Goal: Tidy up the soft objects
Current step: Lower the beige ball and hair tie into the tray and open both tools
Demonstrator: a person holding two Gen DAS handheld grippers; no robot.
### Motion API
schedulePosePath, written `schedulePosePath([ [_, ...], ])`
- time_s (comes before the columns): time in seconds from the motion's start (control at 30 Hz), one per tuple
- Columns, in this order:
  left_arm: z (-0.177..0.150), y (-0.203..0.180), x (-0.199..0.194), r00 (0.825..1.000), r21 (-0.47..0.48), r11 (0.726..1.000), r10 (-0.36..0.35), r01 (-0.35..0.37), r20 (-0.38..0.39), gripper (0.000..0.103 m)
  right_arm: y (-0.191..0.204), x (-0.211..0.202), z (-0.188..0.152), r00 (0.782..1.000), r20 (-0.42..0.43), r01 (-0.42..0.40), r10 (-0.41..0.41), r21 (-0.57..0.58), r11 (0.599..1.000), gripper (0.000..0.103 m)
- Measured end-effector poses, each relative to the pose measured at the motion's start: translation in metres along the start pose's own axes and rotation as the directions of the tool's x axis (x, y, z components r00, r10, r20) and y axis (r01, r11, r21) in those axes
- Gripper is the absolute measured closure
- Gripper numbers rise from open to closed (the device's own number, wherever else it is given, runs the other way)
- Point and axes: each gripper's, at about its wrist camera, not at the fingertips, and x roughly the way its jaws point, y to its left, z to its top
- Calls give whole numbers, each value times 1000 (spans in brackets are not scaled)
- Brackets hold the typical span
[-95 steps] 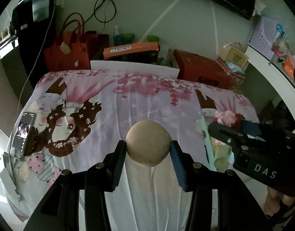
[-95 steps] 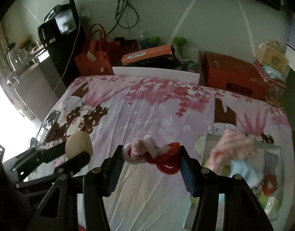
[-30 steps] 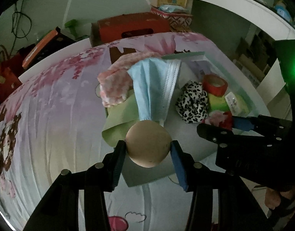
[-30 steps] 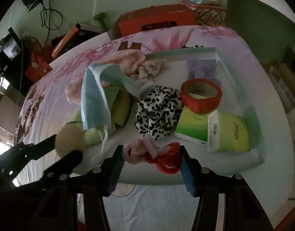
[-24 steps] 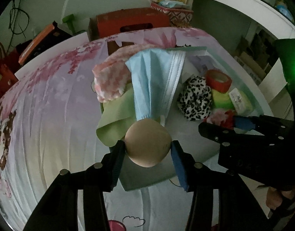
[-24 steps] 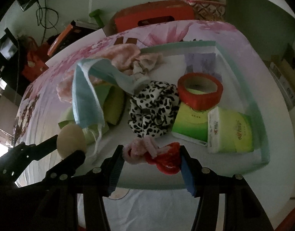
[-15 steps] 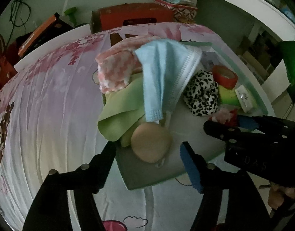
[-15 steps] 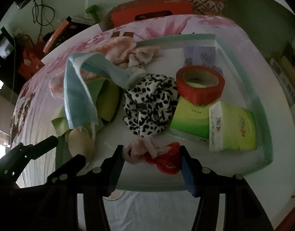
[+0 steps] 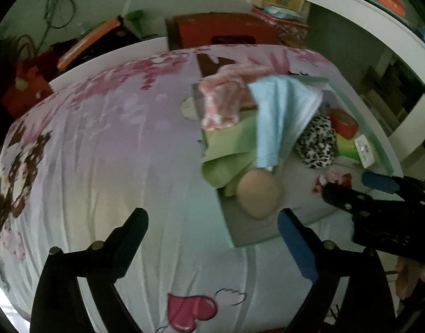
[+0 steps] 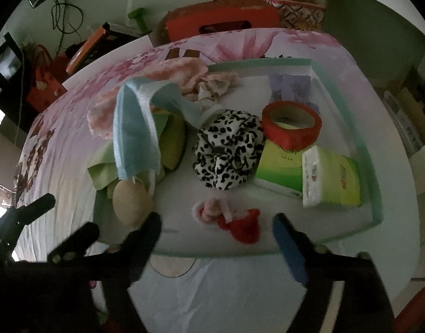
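As laid: 1 sponge (image 10: 132,204), 2 scrunchies (image 10: 228,154).

Black-spotted white scrunchie (image 10: 229,149), red tape (image 10: 291,124)

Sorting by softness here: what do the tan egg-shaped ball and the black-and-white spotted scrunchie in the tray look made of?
Tan egg-shaped ball: probably foam sponge, going by its matte, even, seamless surface, though that look leaves it open.
Black-and-white spotted scrunchie: printed woven fabric, gathered into ruffled folds, slight sheen.
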Motion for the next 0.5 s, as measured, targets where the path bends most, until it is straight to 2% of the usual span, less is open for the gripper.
schedulePosePath([
  [0.13, -6, 11, -6, 999, -27, 999, 40, -39, 4, 8, 6, -7, -7, 1000, 8, 6, -6, -14, 1000, 13],
  [0.17, -8, 13, -7, 999, -30, 998, 48, -48, 4, 8, 7, -8, -10, 1000, 9, 5, -5, -18, 1000, 1],
  [0.2, -10, 16, -8, 998, -35, 997, 62, -62, 4, 3, 9, -9, -13, 1000, 10, 4, -4, -20, 1000, 0],
  [0.23, -12, 18, -9, 997, -39, 997, 71, -71, 4, 1, 11, -11, -16, 1000, 16, 10, -9, -23, 1000, 0],
  [0.5, -31, 37, -22, 996, -82, 993, 90, -89, 7, 1, 26, -22, -39, 1000, 19, 18, -17, -37, 999, 0],
])
